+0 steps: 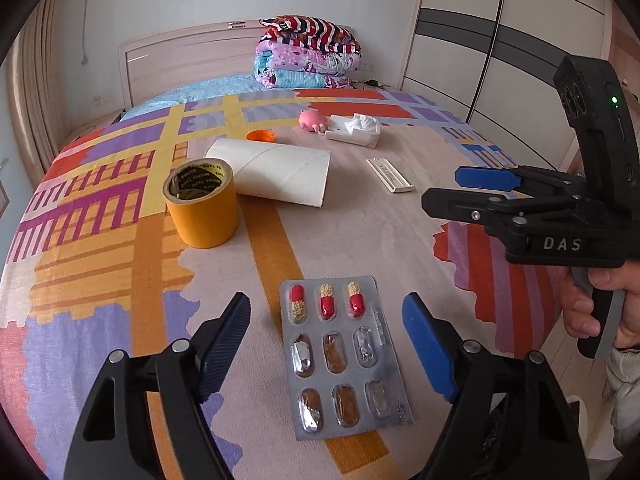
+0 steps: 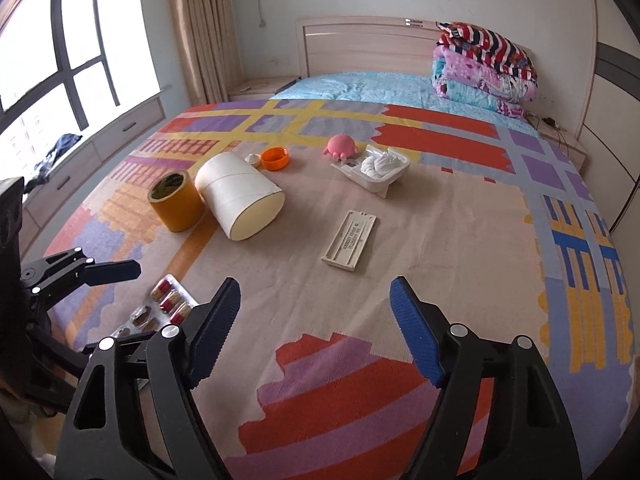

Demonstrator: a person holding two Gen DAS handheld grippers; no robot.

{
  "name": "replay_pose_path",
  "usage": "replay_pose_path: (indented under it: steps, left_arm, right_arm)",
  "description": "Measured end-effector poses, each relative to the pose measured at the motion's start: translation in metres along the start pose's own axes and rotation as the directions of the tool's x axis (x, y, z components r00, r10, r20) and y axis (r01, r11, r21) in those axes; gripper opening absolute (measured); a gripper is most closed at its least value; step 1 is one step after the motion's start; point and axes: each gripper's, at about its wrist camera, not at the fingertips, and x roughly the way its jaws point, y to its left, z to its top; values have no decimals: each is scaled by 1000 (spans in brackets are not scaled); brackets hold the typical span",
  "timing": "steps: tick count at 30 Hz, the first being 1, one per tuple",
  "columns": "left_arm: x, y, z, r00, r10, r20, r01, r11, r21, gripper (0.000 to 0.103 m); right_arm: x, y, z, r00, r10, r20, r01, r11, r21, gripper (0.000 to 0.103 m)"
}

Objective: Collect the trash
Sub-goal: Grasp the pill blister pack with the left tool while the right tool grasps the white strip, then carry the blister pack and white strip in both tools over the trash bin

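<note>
A silver pill blister pack (image 1: 344, 354) with three red-and-yellow capsules lies flat on the bed, between the open fingers of my left gripper (image 1: 326, 320); it also shows in the right wrist view (image 2: 162, 306). My right gripper (image 2: 314, 306) is open and empty above the bedspread; it shows at the right of the left wrist view (image 1: 444, 190). Further back lie a white cardboard tube (image 1: 280, 176), a yellow tape roll (image 1: 202, 208), an orange cap (image 1: 260, 135), a flat white plastic strip (image 1: 390, 176) and a white tray with crumpled tissue (image 1: 356, 128).
A pink octopus toy (image 1: 312, 120) sits by the tissue tray. Folded quilts (image 1: 308, 54) are stacked at the headboard. The bed's right edge (image 1: 560, 320) drops off by the wardrobe. A window and drawers (image 2: 80, 152) flank the bed's left side.
</note>
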Motion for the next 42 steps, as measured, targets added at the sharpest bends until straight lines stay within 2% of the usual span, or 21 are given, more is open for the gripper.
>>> replay_pose_path:
  steps: [2,7,10,13,15,17,30,42]
  left_arm:
    - [5,0,0,1000,-5,-5,5,1000,1,74]
    - [8,-5,2,1000,11,0,-11,1000,22,73]
    - [9,-6,3,999,33,6,-33,999,29,68]
    - [10,-7,3,999,49,15,-50,998,37,61]
    - [10,-8,2,996,84,23,-85,995,48,48]
    - [9,-7,-1,995,91,34,-93,994,54,48]
    - [-17,-17,-7,995,74,72,-78,995,62,47]
    - [-82,-35,-20,986,38,165,-49,997,67,47]
  right_arm:
    - [8,-2,2,1000,-16,-10,16,1000,12,69]
    - [22,-2,4,998,-57,-25,58,998,33,67]
    - [27,0,4,997,-74,-33,75,996,40,59]
    - [31,0,5,993,-108,-37,109,993,42,45]
    - [30,0,4,990,-140,-34,142,989,49,36]
    - [30,0,4,986,-165,-31,166,985,47,23]
    - [7,-6,-8,994,-108,17,106,989,108,23]
    - [-62,11,-35,991,-75,107,68,995,70,23]
